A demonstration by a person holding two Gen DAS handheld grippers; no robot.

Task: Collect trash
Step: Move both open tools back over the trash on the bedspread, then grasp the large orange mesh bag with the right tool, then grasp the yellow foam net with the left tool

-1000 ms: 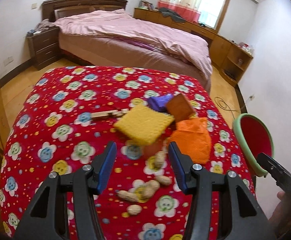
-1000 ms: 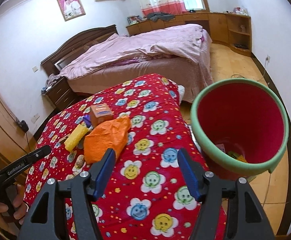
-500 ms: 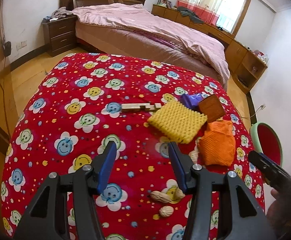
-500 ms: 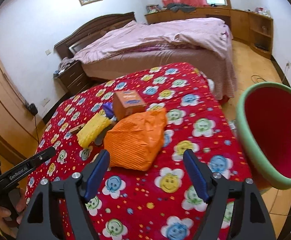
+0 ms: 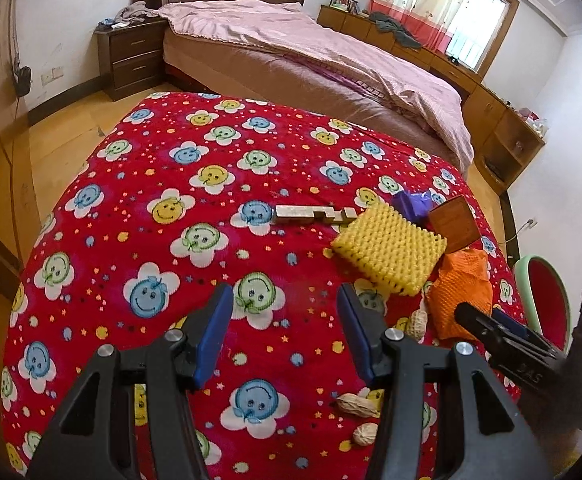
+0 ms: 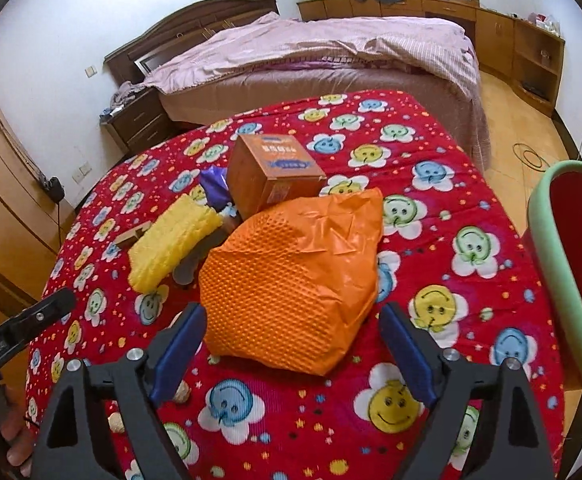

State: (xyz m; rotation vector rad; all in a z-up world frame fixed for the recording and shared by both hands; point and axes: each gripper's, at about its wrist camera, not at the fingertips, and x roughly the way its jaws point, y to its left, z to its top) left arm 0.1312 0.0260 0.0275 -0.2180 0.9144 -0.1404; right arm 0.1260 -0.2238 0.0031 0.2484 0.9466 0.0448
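The right gripper (image 6: 291, 352) sits low over the red smiley-flower blanket (image 6: 431, 248), its 2 blue-padded jaws spread wide and just having been opening. The near end of the orange bubble mailer (image 6: 291, 280) lies between the pads, which stand clear of it on both sides. The left gripper (image 5: 285, 336) hangs half open over bare blanket with nothing between its jaws.

In the left wrist view, 3 peanuts (image 5: 359, 406) lie near that gripper's right finger, one partly hidden behind it. In the right wrist view, fingertips of the hand (image 6: 17, 444) carrying the left gripper peek in at the lower left edge; lettering on that gripper's arm is too blurred to read.

Just beyond the mailer lies a yellow foam sheet (image 6: 171, 246), propped up on something dark that cannot be made out. A wooden block piece (image 5: 313, 215) lies beside it, partly tucked under the foam's edge. Touching the mailer's far end stands an orange cardboard box (image 6: 271, 176); its top carries a blue banner with print, illegible here. A purple wrapper (image 6: 215, 186) is mostly hidden behind box and foam.

Off the blanket's right edge, a red bin with a green rim (image 6: 555, 264) is cut off by the frame. Farther back stands a bed (image 6: 311, 52).
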